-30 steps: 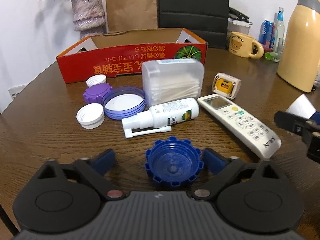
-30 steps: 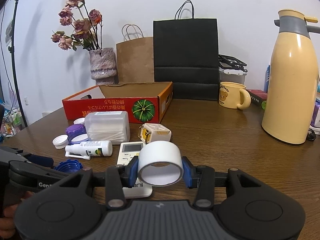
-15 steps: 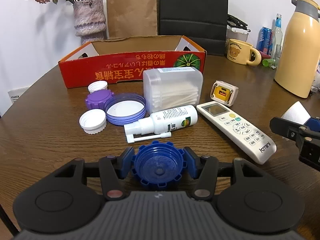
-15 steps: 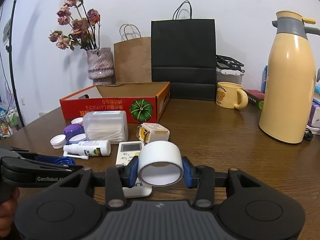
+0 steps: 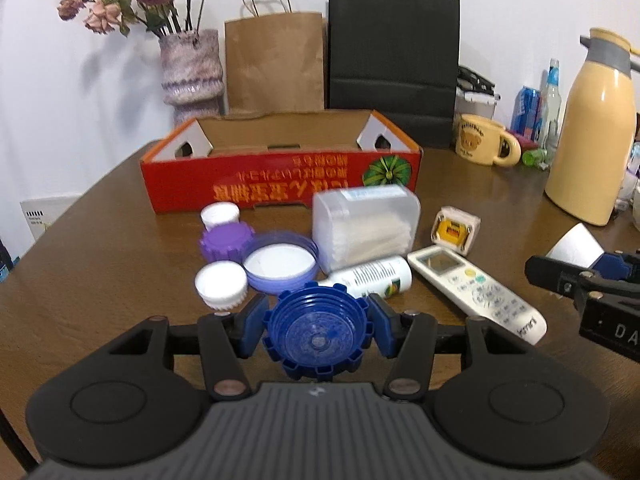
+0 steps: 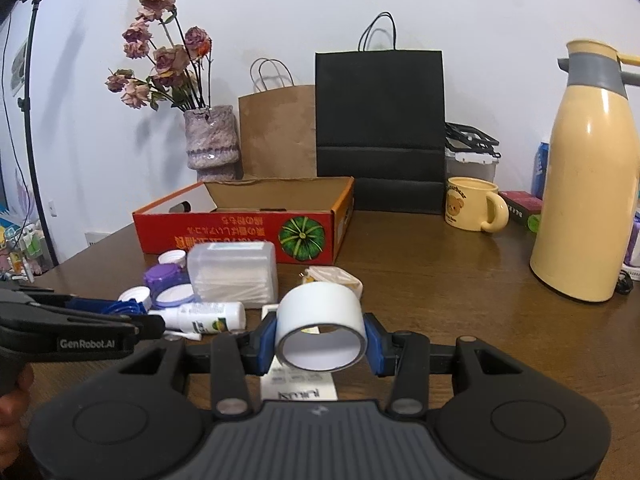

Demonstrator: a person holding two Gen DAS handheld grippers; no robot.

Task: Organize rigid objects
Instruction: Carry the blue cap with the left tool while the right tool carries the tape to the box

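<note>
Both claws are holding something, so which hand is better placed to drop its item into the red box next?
Left, probably. Its claw grips the blue cap facing the red box; the right claw, holding the tape roll, sits off to the box's side.

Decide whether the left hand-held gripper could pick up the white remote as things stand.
Probably not yet: the left hand-held gripper is already shut on the blue cap, although the white remote lies uncovered nearby.

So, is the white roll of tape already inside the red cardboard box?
No, the white roll of tape is clamped in the right gripper, in front of the red cardboard box, outside it.
</note>
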